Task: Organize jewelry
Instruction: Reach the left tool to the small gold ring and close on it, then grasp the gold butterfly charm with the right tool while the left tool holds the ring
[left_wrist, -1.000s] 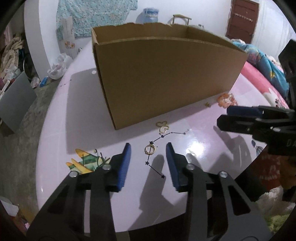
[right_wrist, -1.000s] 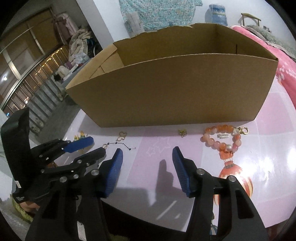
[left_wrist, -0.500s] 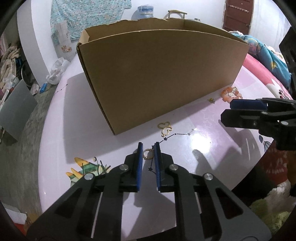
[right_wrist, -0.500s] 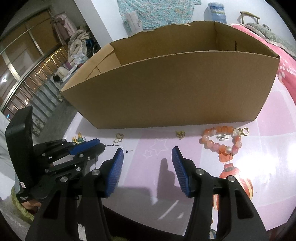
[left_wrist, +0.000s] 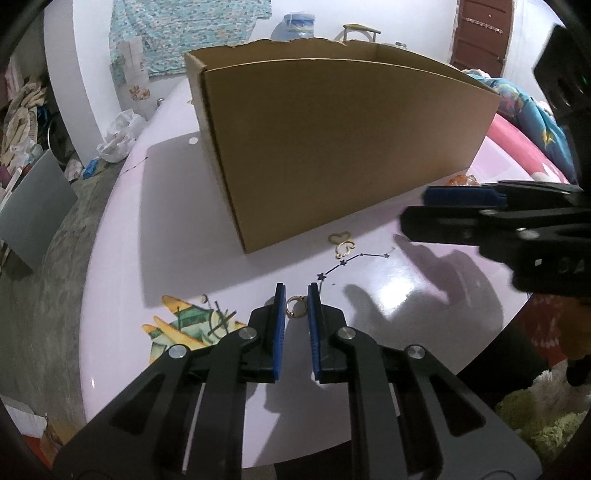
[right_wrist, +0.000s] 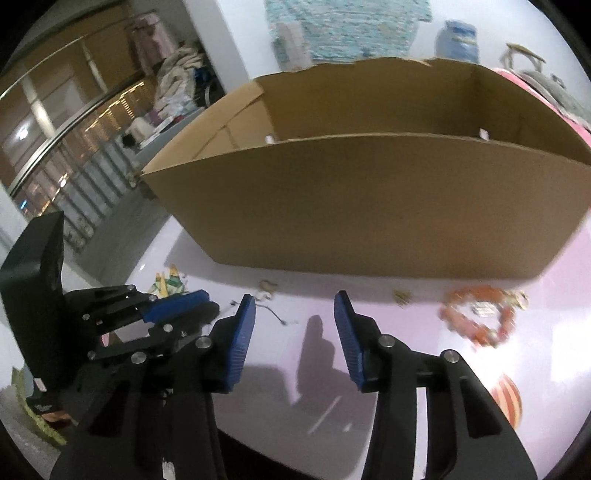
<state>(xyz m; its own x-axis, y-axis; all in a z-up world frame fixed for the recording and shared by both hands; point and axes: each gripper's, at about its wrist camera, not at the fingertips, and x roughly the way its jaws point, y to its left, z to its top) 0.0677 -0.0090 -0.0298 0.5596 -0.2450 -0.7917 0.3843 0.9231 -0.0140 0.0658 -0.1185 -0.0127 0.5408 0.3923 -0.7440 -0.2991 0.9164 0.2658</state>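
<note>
Left wrist view: a glossy pink table (left_wrist: 110, 258) carries printed cartoons, with a cluttered room and a brown door (left_wrist: 480, 33) behind. The left gripper (left_wrist: 295, 306) has its blue pads pinched on one small gold ring (left_wrist: 294, 307). Ahead of it stands one open cardboard box (left_wrist: 332, 147), with one gold butterfly charm (left_wrist: 341, 243) at the box's near corner. To the right hovers the right gripper (right_wrist: 293, 325), its jaws closing on nothing. Further right lie one tiny gold charm (right_wrist: 402, 295) and one orange bead bracelet (right_wrist: 476, 314).
</note>
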